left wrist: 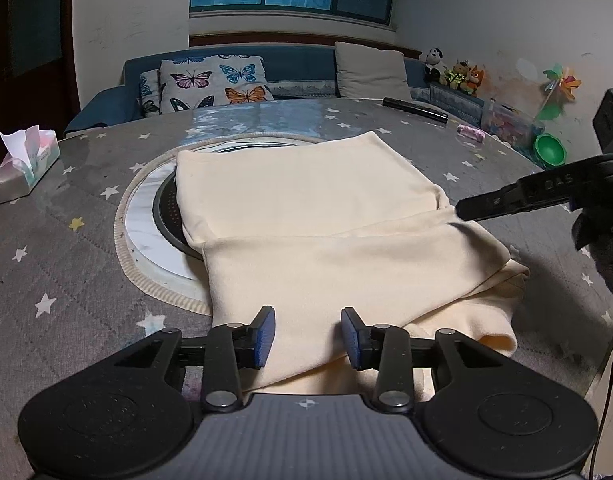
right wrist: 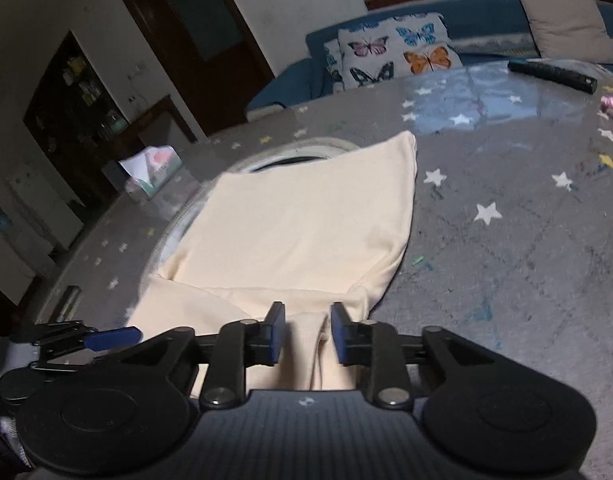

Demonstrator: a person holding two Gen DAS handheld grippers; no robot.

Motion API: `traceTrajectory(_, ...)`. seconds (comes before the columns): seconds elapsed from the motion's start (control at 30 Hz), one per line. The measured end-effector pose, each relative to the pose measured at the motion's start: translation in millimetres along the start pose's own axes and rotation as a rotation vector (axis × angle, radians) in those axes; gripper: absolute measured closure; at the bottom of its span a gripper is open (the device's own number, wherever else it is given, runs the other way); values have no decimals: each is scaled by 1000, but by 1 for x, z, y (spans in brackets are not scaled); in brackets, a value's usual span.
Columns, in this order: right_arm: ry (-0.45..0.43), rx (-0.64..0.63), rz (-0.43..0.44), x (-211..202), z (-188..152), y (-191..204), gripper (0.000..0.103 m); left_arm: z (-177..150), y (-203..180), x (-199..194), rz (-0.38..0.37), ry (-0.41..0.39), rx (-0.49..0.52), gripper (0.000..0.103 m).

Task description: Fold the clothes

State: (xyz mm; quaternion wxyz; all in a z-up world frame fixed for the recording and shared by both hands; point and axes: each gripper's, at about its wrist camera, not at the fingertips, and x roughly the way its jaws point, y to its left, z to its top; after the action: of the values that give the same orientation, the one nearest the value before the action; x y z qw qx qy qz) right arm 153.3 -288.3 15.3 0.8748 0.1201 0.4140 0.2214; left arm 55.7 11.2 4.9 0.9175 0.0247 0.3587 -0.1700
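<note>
A cream garment [left wrist: 318,220] lies partly folded on the grey star-print table [left wrist: 66,264], over a round hotplate insert [left wrist: 146,216]. My left gripper [left wrist: 307,334] is open, its blue pads on either side of the garment's near edge, with cloth beneath them. My right gripper [right wrist: 308,332] is open with a raised fold of the cream garment [right wrist: 306,220] between its pads, not pinched. In the left wrist view the right gripper [left wrist: 466,212] comes in from the right and touches the garment's right edge. The left gripper [right wrist: 110,338] shows at lower left of the right wrist view.
A tissue box [left wrist: 24,164] stands at the table's left. A black remote [left wrist: 416,110] and a pink item [left wrist: 471,133] lie at the far right, with a green bowl [left wrist: 550,150] and toys beyond. A blue sofa with cushions [left wrist: 210,84] is behind the table.
</note>
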Motion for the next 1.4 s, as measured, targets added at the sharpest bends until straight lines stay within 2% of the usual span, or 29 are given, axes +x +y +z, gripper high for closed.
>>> traceTrajectory(0.03, 12, -6, -1, 4, -1, 1, 79, 0, -1, 0, 1, 0, 1, 63)
traceTrajectory(0.07, 23, -12, -3, 8, -2, 2, 88, 0, -1, 1, 1, 0, 2, 63)
traceTrajectory(0.17, -40, -94, -37, 0, -8, 16, 97, 0, -1, 1, 1, 2, 4, 63)
traceTrajectory(0.47, -109, -160, -185, -5, -11, 18, 93, 4, -2, 2, 0, 6, 32, 60)
traceTrajectory(0.6, -137, -195, -142, -11, -4, 26, 93, 15, 1, 0, 6, -16, 32, 60)
traceTrajectory(0.73, -102, -267, -108, 4, -2, 40, 93, 29, 2, 12, 7, -20, 37, 62)
traceTrajectory(0.83, -65, -322, -129, 19, -4, 44, 93, 32, 5, 28, 15, 4, 35, 62)
traceTrajectory(0.97, -50, -343, -175, 16, -6, 41, 92, 30, 6, 41, 21, 27, 56, 62)
traceTrajectory(1.1, -57, -427, -143, -1, -15, 53, 91, 26, 6, 32, 12, 24, 82, 62)
traceTrajectory(1.2, -10, -490, -112, -1, -26, 60, 91, 19, 5, 21, 17, 25, 107, 62)
traceTrajectory(1.3, 24, -514, -114, -1, -38, 56, 90, 9, 1, 2, 16, 24, 160, 60)
traceTrajectory(1.4, 8, -515, -112, -13, -40, 57, 90, -3, -6, -18, 13, 28, 227, 60)
